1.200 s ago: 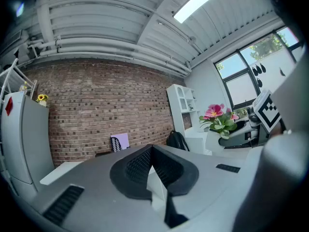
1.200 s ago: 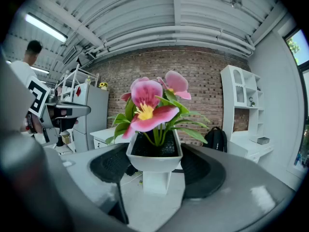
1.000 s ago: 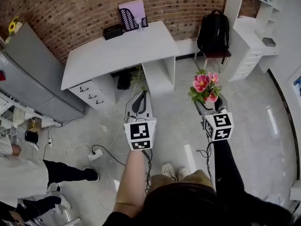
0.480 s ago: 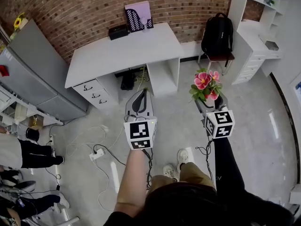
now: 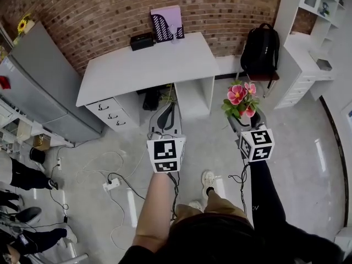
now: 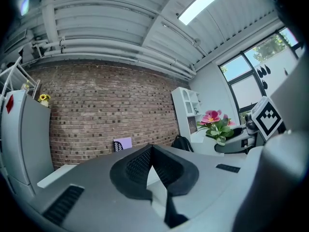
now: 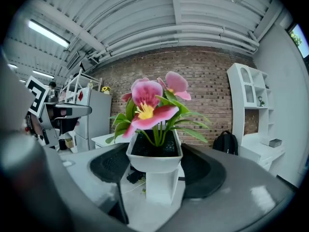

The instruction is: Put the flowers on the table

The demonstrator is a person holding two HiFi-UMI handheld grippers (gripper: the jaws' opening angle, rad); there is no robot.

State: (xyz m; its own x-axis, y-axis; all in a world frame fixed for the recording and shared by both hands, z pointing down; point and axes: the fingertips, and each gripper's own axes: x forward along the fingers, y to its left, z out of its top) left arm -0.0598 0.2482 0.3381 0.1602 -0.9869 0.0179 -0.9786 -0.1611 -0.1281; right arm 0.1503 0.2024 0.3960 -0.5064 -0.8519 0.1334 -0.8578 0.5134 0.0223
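Note:
Pink flowers (image 5: 240, 99) with green leaves stand in a small white pot (image 7: 154, 156). My right gripper (image 5: 242, 119) is shut on that pot and holds it upright above the floor, right of the white table (image 5: 126, 70). In the right gripper view the flowers (image 7: 150, 105) rise straight ahead between the jaws. My left gripper (image 5: 167, 110) is shut with nothing in it and points at the table's front edge; its closed jaws (image 6: 151, 151) meet at a point. The flowers (image 6: 217, 125) also show at the right of the left gripper view.
On the table's back edge stand a purple file holder (image 5: 166, 22) and a black box (image 5: 142, 40). A black backpack (image 5: 260, 43) sits on a chair beside white shelves (image 5: 311, 43). Grey cabinets (image 5: 38, 87) stand left. Cables and a power strip (image 5: 110, 183) lie on the floor.
The table and backpack have slid closer and to the right in the head view as I walk forward. Both grippers keep their pose. The person at the left has moved further out of view.

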